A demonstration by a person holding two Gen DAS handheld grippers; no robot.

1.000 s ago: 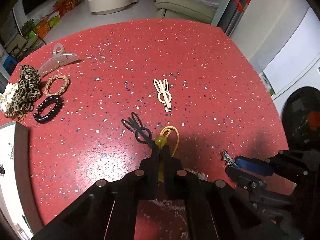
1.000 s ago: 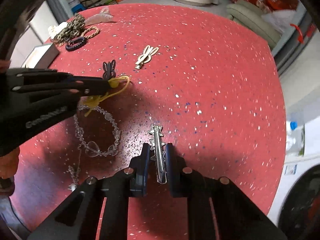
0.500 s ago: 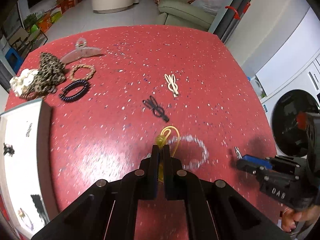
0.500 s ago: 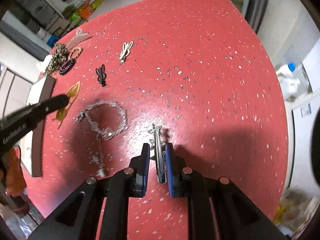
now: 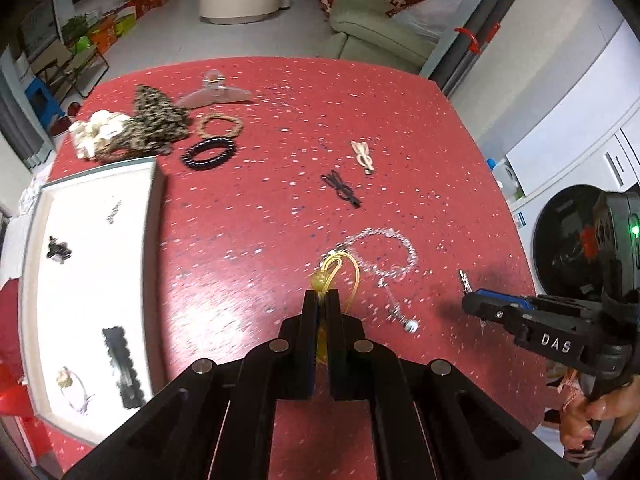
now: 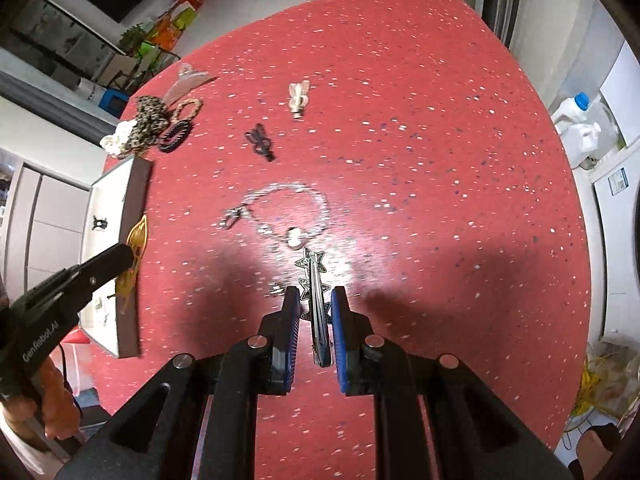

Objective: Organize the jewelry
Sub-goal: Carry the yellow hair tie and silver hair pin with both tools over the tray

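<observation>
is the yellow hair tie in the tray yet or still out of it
Out. The left gripper is shut on the yellow hair tie, held above the red table; the white tray sits off to its left.

Your left tongs (image 5: pixel 321 295) cover the lower part of the yellow hair tie (image 5: pixel 340 276), and your white tray (image 5: pixel 154 216) runs off the left edge. The small pieces in it are blurred beyond telling.

Speckled red table (image 5: pixel 280 208), leopard-print scrunchie (image 5: pixel 154 124), yellow hair tie (image 5: pixel 340 276), seemingly silver star clip (image 6: pixel 316 280)
</observation>
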